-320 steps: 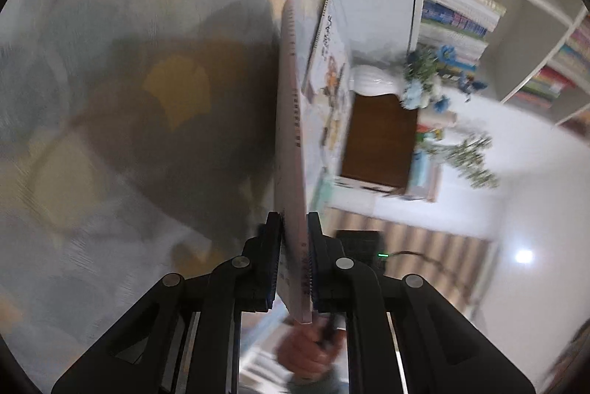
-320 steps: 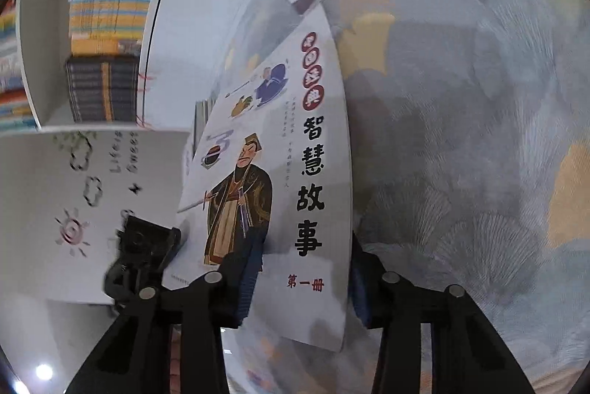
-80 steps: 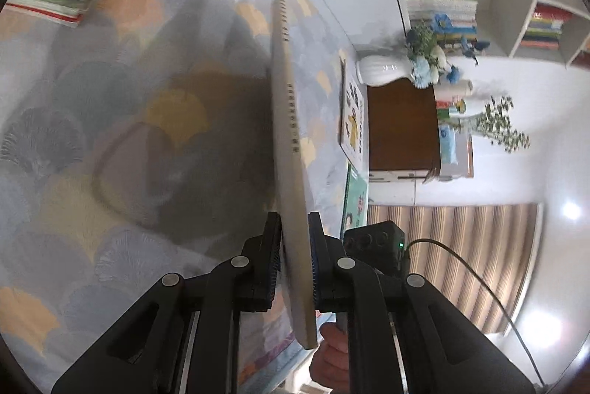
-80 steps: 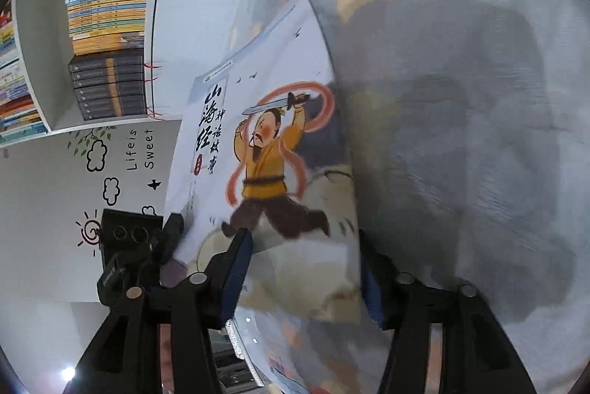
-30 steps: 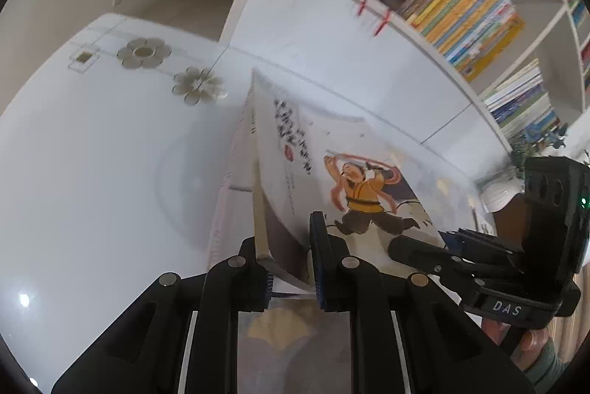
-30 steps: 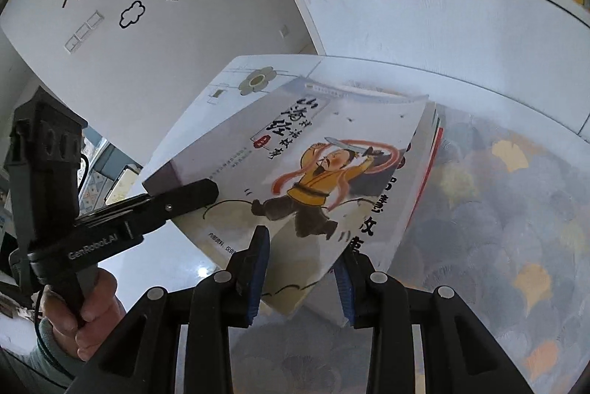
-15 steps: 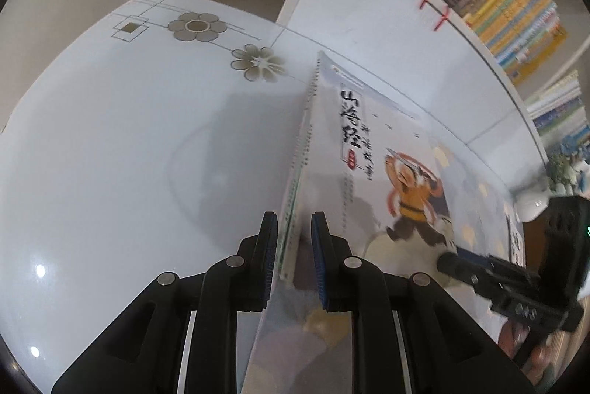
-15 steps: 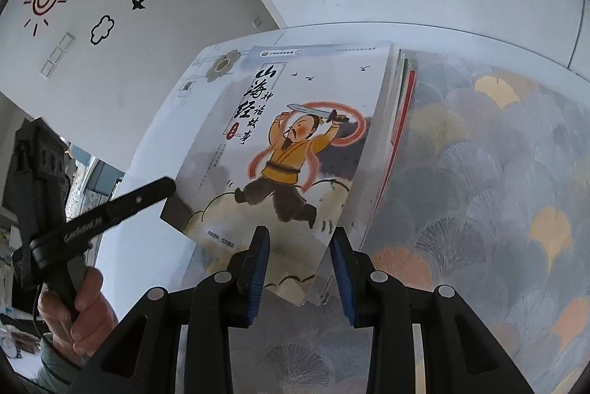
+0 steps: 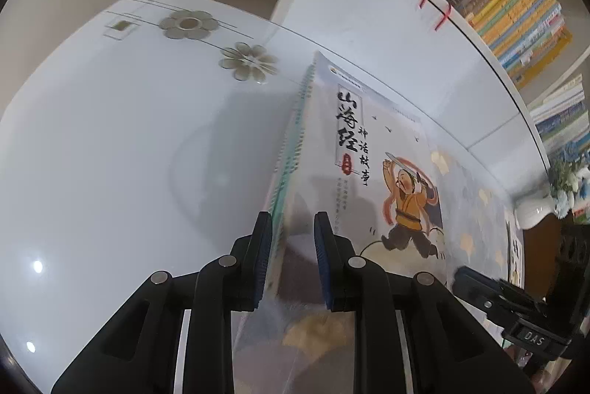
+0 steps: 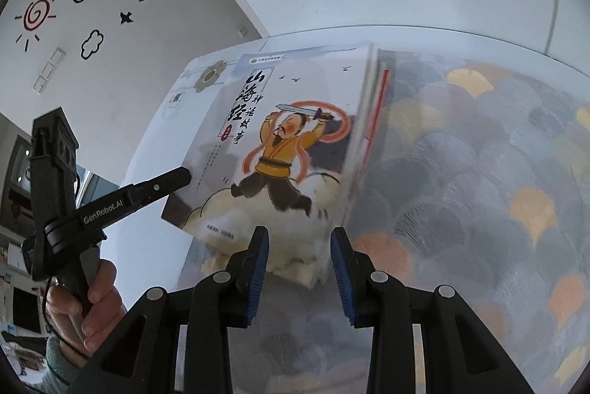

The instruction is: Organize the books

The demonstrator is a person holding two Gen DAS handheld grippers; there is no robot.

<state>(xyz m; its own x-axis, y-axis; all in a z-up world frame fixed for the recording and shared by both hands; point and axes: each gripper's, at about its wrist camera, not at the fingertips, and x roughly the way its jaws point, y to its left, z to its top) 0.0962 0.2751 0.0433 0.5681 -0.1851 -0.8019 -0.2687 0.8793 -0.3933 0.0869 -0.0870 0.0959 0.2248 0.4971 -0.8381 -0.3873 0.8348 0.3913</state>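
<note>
Right wrist view: both tongs point(image 10: 297, 270) point(image 9: 291, 253) opening off the book point(image 10: 280, 143), now stacked; withdraw, fetch another.

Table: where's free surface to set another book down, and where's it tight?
Free: white glass table left of the book stack, out to the flower decals; patterned cloth right of the stack. Tight: stack's near edge, where left gripper and right gripper are opening.

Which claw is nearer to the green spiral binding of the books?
Left. The left claw straddles the green spiral binding; the right claw opens at the stack's opposite bottom corner.
</note>
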